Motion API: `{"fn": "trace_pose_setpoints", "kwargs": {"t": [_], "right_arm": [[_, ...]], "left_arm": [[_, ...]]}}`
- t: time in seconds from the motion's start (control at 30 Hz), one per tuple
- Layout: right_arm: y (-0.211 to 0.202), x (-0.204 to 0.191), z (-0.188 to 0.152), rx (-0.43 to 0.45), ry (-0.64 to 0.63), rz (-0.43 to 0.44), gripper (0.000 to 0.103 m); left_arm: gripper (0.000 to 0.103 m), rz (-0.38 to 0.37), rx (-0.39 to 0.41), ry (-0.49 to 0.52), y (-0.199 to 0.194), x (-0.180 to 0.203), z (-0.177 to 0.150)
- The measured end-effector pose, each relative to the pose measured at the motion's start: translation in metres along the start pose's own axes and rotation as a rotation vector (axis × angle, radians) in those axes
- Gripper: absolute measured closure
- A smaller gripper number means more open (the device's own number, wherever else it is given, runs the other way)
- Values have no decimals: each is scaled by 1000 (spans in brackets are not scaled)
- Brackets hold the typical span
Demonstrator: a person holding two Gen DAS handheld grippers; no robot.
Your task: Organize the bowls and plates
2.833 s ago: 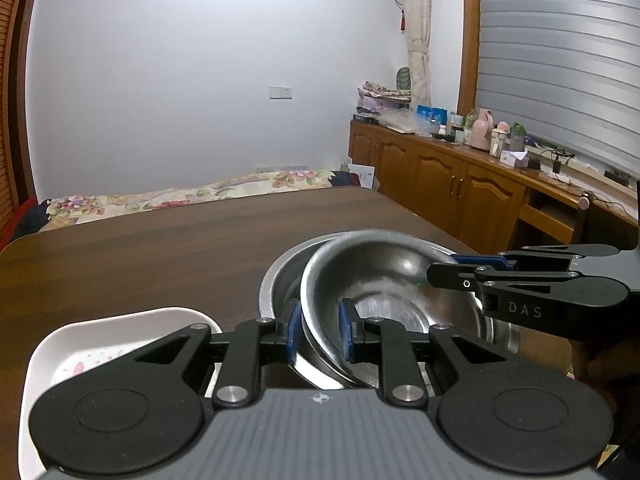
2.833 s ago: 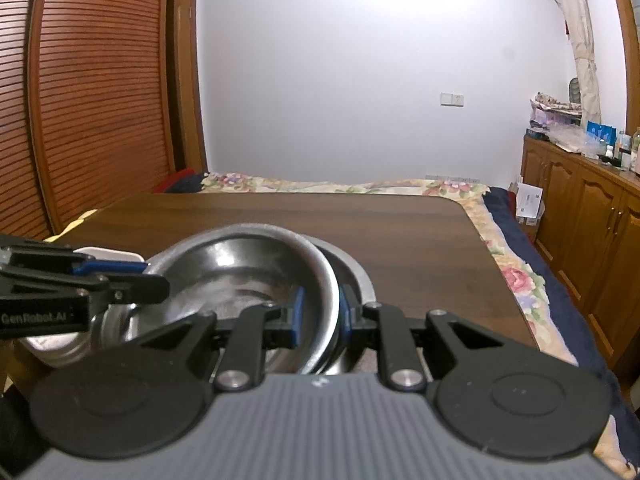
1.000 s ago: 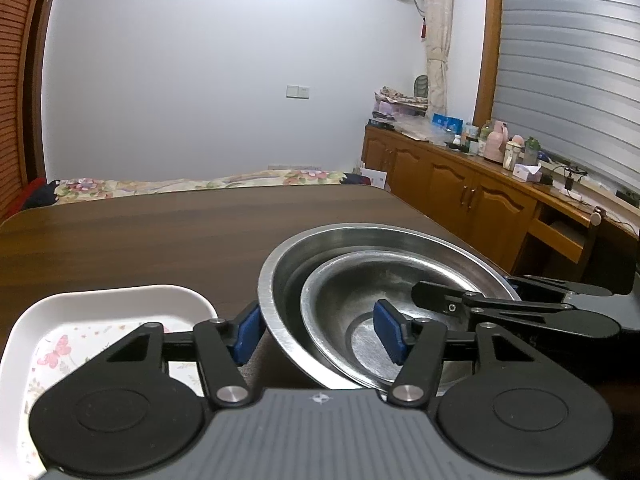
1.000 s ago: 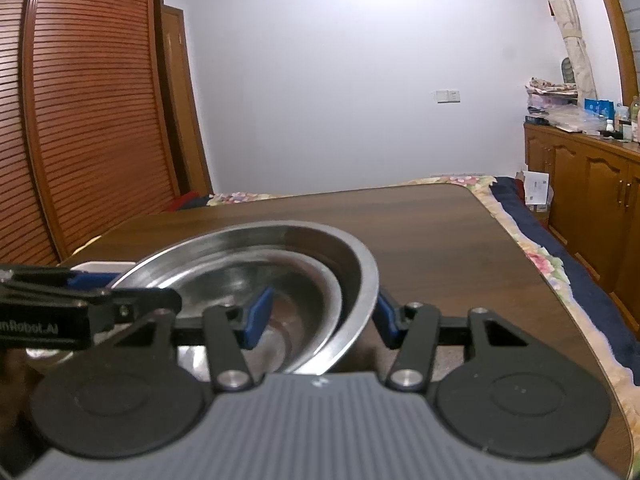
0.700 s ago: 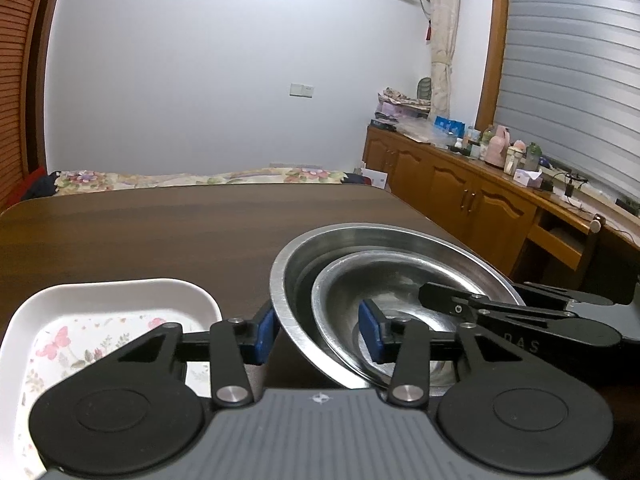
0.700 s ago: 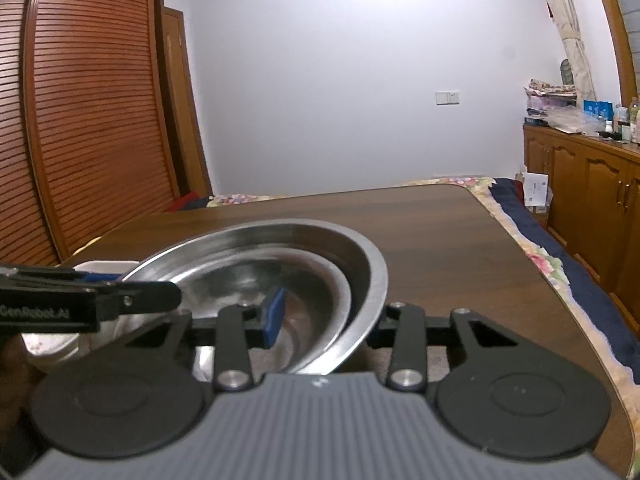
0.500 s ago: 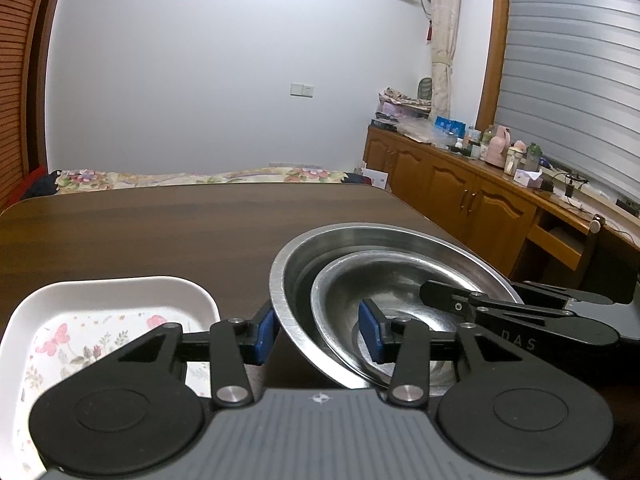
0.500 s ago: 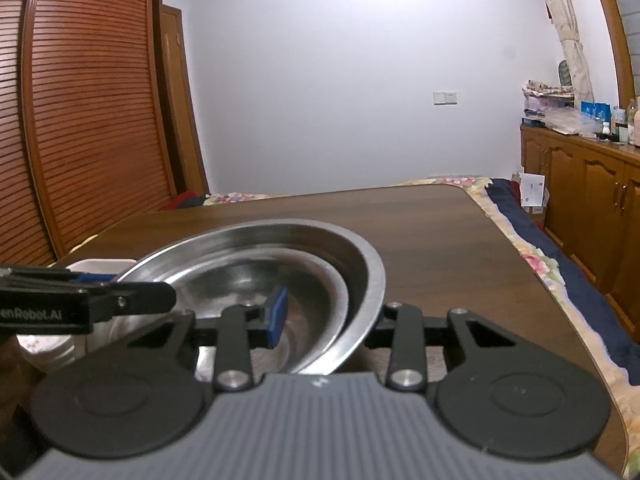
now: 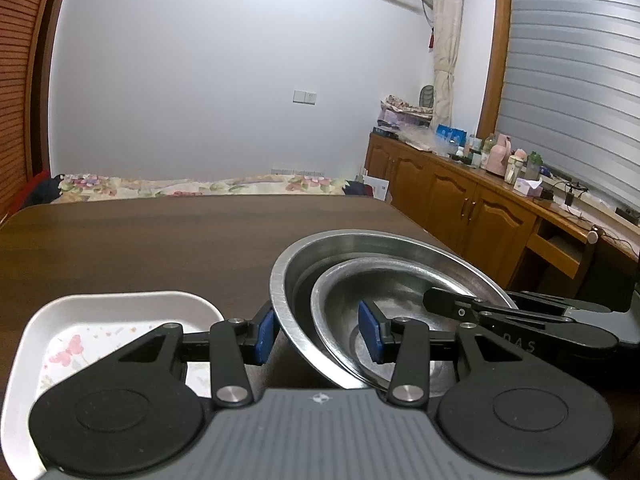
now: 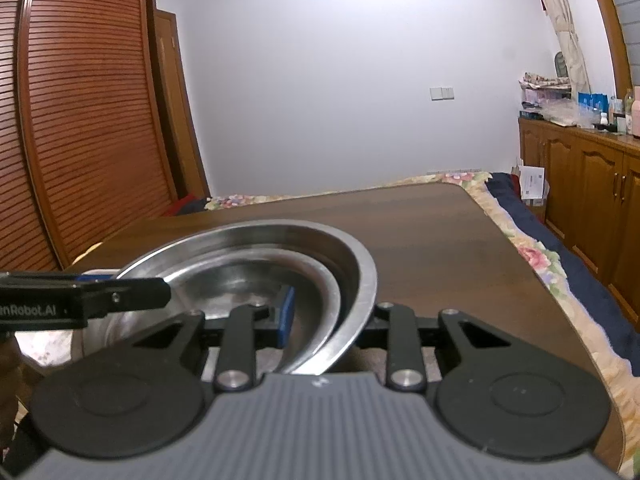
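While the left hand-held gripper, its jaws just narrowed, pinches the near wall of the nested steel bowls and the right hand-held gripper, jaws just closing, straddles their other side, bite uncertain, I'd call this securing the pair, with a level two-handed lift off the desk next.

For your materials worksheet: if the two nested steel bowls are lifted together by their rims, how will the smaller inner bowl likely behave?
The inner bowl looks like thin polished steel, so it is probably stiff and fairly light. It sits loose and off-centre inside the larger bowl, so it may slide or rattle if tilted. Its smooth rim could slip between the left tool pads.
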State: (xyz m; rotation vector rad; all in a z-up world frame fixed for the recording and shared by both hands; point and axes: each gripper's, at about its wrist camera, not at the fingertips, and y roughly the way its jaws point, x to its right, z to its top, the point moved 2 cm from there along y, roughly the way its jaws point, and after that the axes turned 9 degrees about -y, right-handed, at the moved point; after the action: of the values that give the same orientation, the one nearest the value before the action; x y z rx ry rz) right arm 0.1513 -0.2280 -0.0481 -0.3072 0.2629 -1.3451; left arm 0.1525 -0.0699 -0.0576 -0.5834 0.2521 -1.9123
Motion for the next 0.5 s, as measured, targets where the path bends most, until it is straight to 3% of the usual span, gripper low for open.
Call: {"fn": "trace_pose_setpoints", "kwargs": {"t": [0.5], "right_arm": [[-8,-30,34,31,-29,24,73]], "left_arm": [[60,3,54,-11,-45,-25,28]]}}
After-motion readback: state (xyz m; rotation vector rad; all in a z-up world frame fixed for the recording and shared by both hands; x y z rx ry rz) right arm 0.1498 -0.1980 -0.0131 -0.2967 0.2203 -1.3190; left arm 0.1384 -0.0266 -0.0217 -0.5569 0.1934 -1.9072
